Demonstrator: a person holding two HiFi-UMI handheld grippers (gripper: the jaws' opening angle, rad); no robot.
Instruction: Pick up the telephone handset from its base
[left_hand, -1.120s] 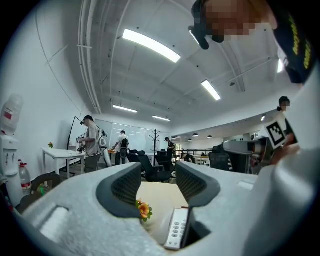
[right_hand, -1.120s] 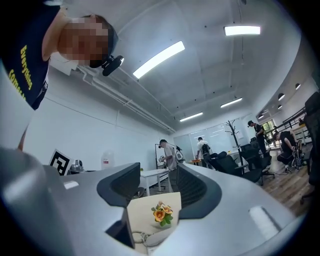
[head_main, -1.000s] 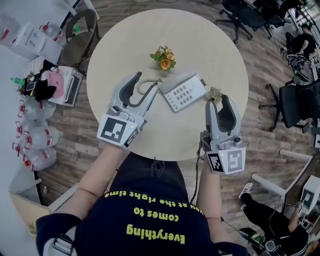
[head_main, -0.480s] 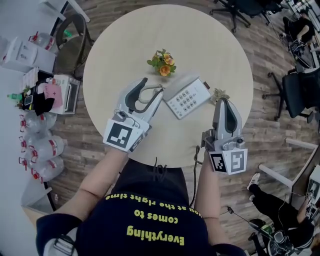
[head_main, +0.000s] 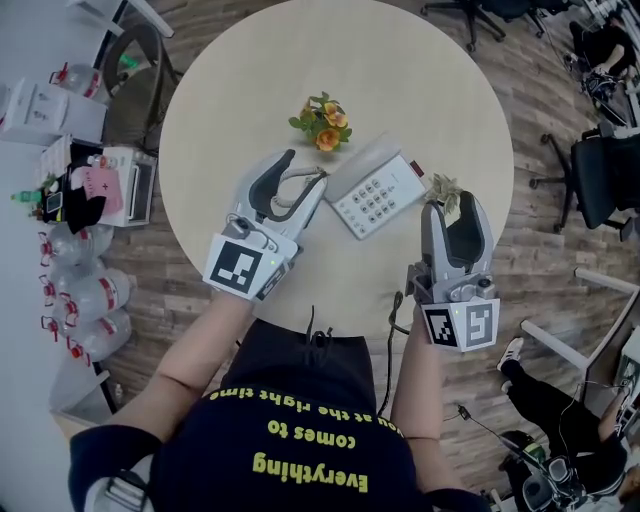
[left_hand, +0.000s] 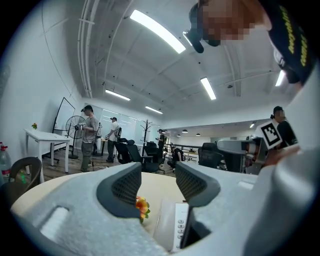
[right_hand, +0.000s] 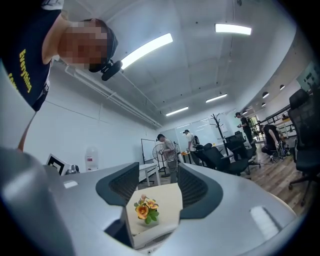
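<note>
A white desk telephone lies on the round beige table, its handset resting along the far side of the base and its coiled cord trailing left. My left gripper stands open just left of the phone, with the cord between its fingers but not pinched. In the left gripper view the left gripper frames the telephone ahead. My right gripper hovers right of the phone; its jaws are opening with nothing between them. The right gripper view shows the telephone's end low ahead.
A small pot of orange flowers stands behind the phone. A dried sprig sits at the right gripper's tips. Shelves with water bottles line the left; office chairs and a seated person are on the right.
The right gripper's jaws closed half a second ago and now stand apart again. Both grippers drifted slightly nearer the phone.
</note>
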